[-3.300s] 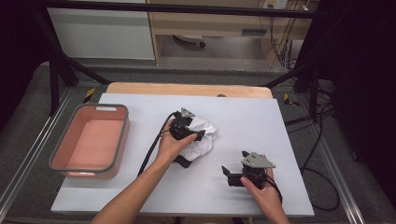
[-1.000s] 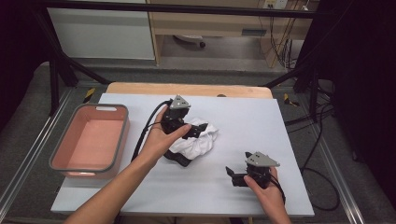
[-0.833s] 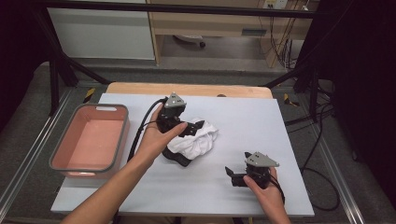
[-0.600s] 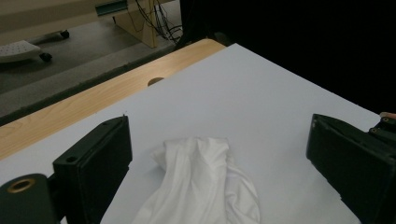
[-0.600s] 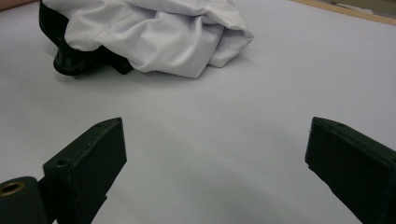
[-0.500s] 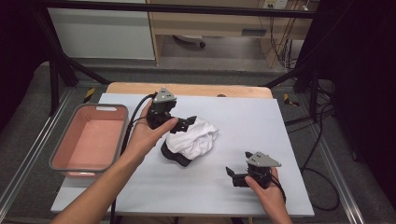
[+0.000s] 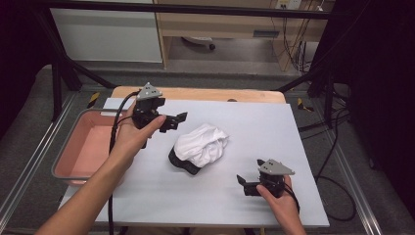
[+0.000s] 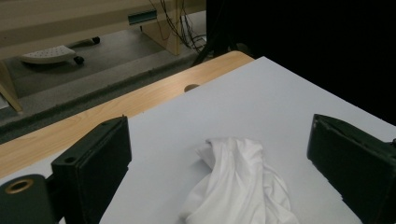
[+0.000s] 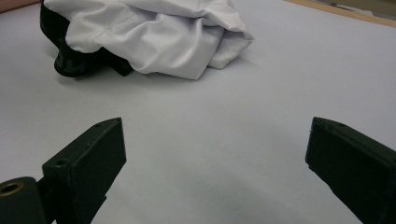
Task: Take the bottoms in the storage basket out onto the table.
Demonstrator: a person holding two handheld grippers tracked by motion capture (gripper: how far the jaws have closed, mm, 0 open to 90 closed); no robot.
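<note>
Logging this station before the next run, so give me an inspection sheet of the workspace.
Surface: white table, wooden strip along its far edge.
Job's things: crumpled white cloth lying over a black cloth, mid-table.
Clutter: pink bin at the table's left edge, nothing seen inside.
Grippers: left gripper open, raised beside the pile, apart from it; right gripper open, low near the front edge.
Cables: black cable trails from the left gripper; more on the floor at right.
Surroundings: wooden furniture, dark frame bars.
</note>
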